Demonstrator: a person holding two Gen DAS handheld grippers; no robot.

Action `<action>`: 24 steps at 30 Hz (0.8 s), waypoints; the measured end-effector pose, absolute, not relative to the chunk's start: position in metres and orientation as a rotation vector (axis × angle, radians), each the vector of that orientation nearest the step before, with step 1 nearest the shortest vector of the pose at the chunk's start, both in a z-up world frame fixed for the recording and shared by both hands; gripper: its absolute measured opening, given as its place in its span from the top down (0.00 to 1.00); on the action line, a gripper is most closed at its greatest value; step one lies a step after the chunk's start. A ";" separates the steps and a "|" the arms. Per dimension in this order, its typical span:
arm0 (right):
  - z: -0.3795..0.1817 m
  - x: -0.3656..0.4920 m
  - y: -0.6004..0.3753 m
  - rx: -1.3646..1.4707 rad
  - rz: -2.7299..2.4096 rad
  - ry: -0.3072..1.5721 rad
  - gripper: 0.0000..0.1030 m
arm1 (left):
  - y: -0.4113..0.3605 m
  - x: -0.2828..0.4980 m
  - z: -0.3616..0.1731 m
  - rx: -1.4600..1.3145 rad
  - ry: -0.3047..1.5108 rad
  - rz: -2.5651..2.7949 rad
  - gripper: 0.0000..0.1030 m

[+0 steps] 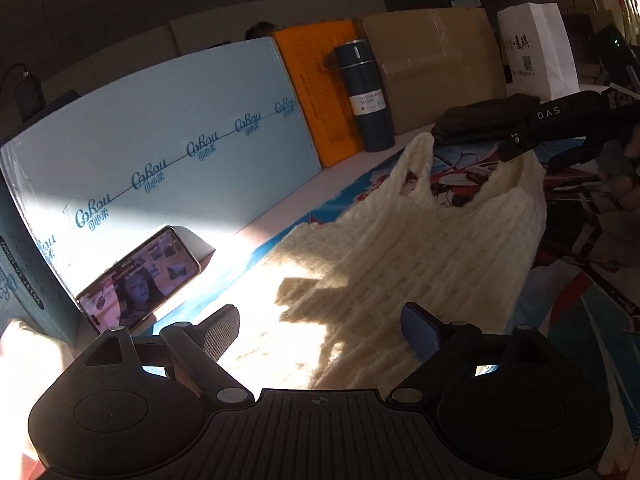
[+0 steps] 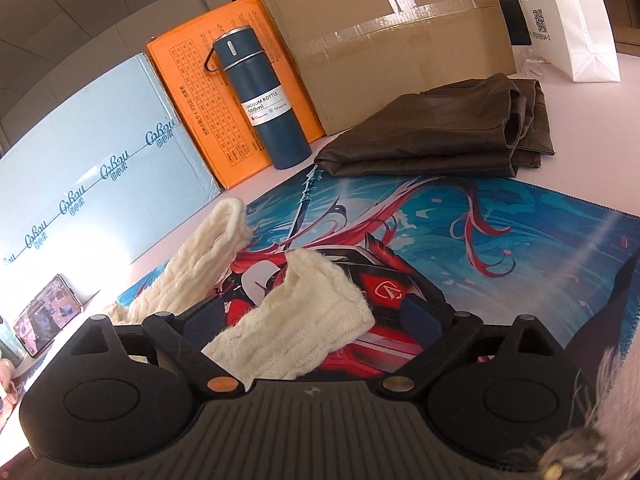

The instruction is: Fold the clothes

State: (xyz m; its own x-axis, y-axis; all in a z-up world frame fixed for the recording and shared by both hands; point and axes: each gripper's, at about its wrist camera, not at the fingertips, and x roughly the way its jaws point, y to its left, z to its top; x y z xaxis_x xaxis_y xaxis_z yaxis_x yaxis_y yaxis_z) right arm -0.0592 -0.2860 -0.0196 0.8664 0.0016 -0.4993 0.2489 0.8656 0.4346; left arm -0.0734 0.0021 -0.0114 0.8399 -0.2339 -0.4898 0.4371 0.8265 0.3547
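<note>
A cream cable-knit sleeveless vest (image 1: 400,240) lies spread on a printed blue and red mat (image 2: 520,240), its two shoulder straps toward the back. My left gripper (image 1: 320,332) stands open over the vest's lower part, with the knit beneath and between its fingers and neither pad pressing on it. My right gripper (image 2: 314,320) is open at the vest's right shoulder strap (image 2: 296,320); the strap lies between its fingers, and the right pad is clear of it. In the left wrist view the right gripper (image 1: 540,156) shows at the upper right, over that strap.
A folded dark brown garment (image 2: 440,136) lies behind the mat. Along the back stand a light blue box (image 1: 160,140), an orange box (image 2: 208,100), a cardboard box (image 2: 400,40), a blue vacuum bottle (image 2: 264,100) and a white paper bag (image 2: 568,20). A lit phone (image 1: 140,280) leans at the left.
</note>
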 end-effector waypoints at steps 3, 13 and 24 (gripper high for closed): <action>-0.018 -0.054 -0.288 0.559 -0.110 0.513 0.67 | 0.012 -0.066 -0.017 0.416 0.463 -0.360 0.04; 0.049 -0.065 -0.204 0.390 0.141 0.272 0.76 | 0.034 -0.054 -0.015 0.252 0.531 -0.415 0.02; 0.024 -0.046 -0.110 0.191 0.404 0.504 0.73 | 0.043 -0.048 -0.015 0.181 0.555 -0.423 0.00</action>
State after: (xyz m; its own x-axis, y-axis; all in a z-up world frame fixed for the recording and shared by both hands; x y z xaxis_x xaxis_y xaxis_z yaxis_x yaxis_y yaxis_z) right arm -0.0459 -0.1099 0.0237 0.7991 0.4207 -0.4295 -0.3279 0.9038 0.2750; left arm -0.0484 0.0429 -0.0149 0.7668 -0.3389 -0.5452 0.4350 0.8989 0.0530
